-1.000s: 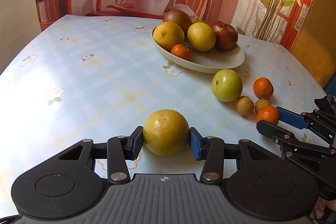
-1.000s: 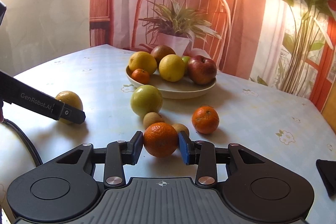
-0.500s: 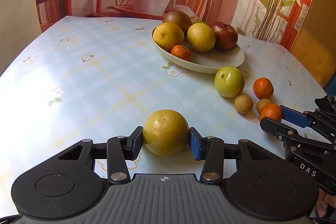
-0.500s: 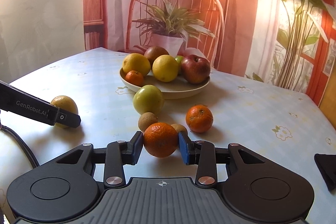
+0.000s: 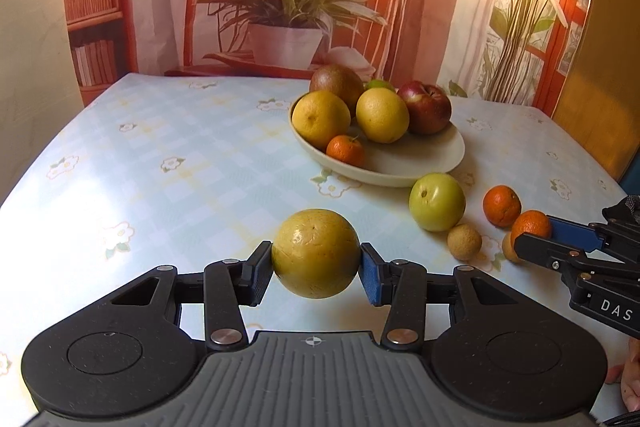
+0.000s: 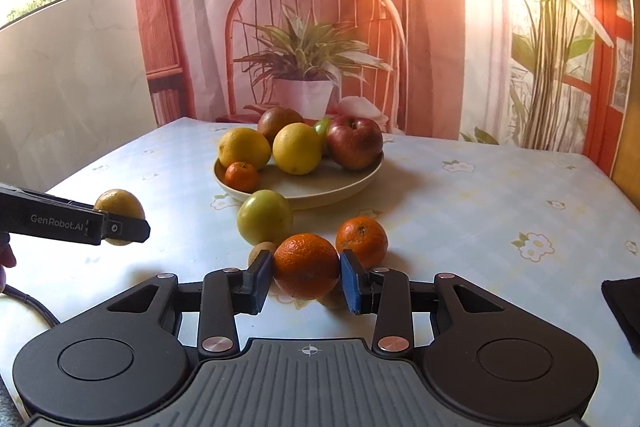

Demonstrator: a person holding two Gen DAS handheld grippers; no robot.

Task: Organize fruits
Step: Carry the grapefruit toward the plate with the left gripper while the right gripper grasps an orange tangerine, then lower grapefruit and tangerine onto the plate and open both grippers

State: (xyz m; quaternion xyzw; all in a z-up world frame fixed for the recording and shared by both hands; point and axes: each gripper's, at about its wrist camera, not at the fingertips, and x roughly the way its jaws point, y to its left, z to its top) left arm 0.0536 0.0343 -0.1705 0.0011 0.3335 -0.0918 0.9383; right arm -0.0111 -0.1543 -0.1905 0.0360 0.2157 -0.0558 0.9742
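My left gripper (image 5: 316,269) is shut on a large yellow fruit (image 5: 316,253), held over the near part of the table. The right wrist view shows the same yellow fruit (image 6: 118,203) at the far left, in the left gripper (image 6: 120,225). My right gripper (image 6: 306,281) is shut on an orange (image 6: 306,265) just above the tablecloth. A cream plate (image 5: 420,163) holds two yellow citrus fruits, a red apple (image 5: 426,107), a brown fruit and a small mandarin (image 5: 345,150). The plate's front right part is bare.
On the cloth in front of the plate lie a green apple (image 5: 436,201), a mandarin (image 5: 501,205) and a small brown fruit (image 5: 464,241). A dark object (image 6: 624,307) lies at the table's right edge. A printed backdrop stands behind the table.
The right gripper has risen slightly with the orange still in it. The left wrist view has tilted up a little, and the yellow fruit stays gripped.
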